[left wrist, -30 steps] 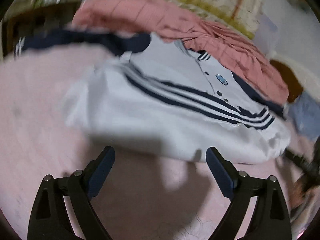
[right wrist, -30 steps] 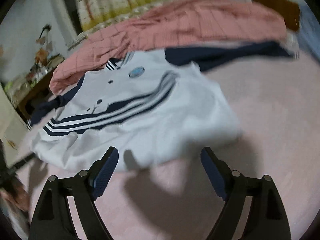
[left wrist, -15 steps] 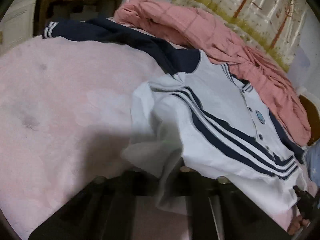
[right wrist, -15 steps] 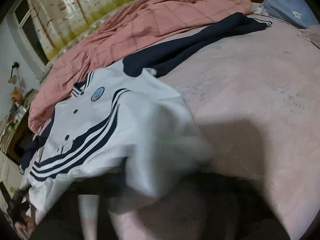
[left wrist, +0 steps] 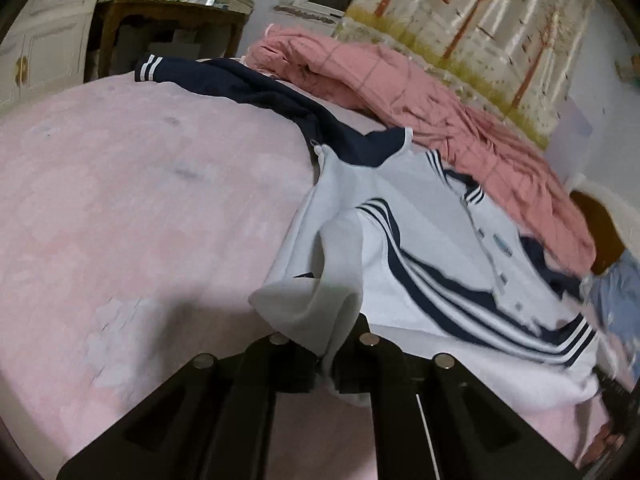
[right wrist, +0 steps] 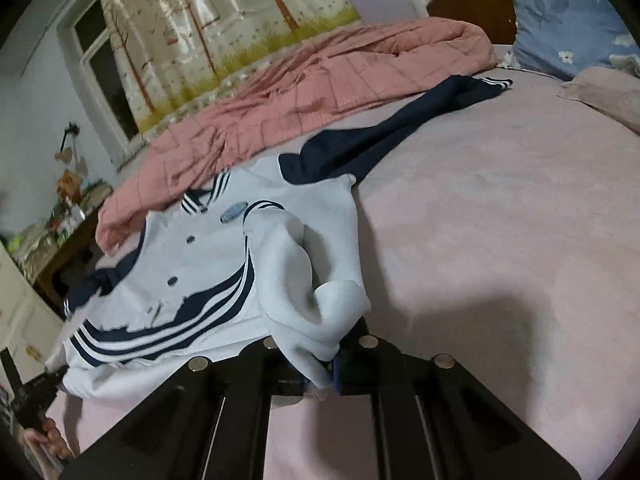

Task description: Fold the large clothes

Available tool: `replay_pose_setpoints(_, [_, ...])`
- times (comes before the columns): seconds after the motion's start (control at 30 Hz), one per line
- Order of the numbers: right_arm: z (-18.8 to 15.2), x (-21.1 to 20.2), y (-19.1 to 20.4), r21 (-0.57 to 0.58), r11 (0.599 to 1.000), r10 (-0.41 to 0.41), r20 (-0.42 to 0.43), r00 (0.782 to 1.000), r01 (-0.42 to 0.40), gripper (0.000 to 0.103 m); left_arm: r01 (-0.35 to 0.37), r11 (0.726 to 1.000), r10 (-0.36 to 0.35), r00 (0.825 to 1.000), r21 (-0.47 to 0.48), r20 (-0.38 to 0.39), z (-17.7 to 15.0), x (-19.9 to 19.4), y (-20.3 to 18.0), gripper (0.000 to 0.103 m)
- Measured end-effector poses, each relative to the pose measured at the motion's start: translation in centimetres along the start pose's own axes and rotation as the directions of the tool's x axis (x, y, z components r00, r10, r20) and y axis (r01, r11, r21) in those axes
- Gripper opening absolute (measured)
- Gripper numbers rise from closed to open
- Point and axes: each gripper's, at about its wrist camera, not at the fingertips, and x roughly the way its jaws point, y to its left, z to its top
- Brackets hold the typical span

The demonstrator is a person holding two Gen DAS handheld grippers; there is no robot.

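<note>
On the pink bed, a white jacket with navy chest stripes, navy sleeves and snap buttons [left wrist: 424, 240] is spread front-up, its collar toward a rumpled salmon-pink checked quilt [left wrist: 420, 108]. The near hem is pinched at two corners: the left tool [left wrist: 328, 376] is clamped tight on a bunched flap of white fabric, and the right tool [right wrist: 324, 376] has just been closing on the opposite corner, where cloth is caught between its pads too.

What could go wrong from here, as a guess:
- Only a small wad seems to be held at each corner, so a slip-out could be expected if the hem is pulled up fast or the jacket's weight is taken all at once.
- One layer might be grabbed instead of both front and back; then the fold would come out lopsided, with the back panel left behind.
- The fuzzy pink bedsheet [left wrist: 140, 208] looks grippy, so the body could get dragged and bunched rather than flipped.
- Both navy sleeves are stretched out sideways, one cuff [right wrist: 496, 82] close to a blue flowered pillow [right wrist: 568, 20]; if they are left out, they could be trapped crooked under the fold.
- If the hem is carried too far, it could be dropped onto the quilt edge.

Room-wise, a soft, slightly lumpy mattress is being worked on, not a flat surface. A birch-tree curtain [right wrist: 224, 28] is hung behind, and a cluttered wooden side table [left wrist: 172, 20] is seen by a white cabinet.
</note>
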Motion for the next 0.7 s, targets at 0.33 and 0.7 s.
replay_pose_setpoints(0.33, [-0.4,-0.2,1.2,-0.126,0.978,-0.163,0.021,0.986,0.164,0.052,-0.074,0.99,0.065,0.994,0.117,0.084,0.1,-0.8,-0.5,0.064])
replay_pose_setpoints(0.7, [2.4,-7.1,5.3,-0.255,0.951,-0.124,0.207,0.97,0.176,0.094,-0.071,0.947,-0.048,0.934,0.314,0.353,3.8,-9.0,-6.6,0.095])
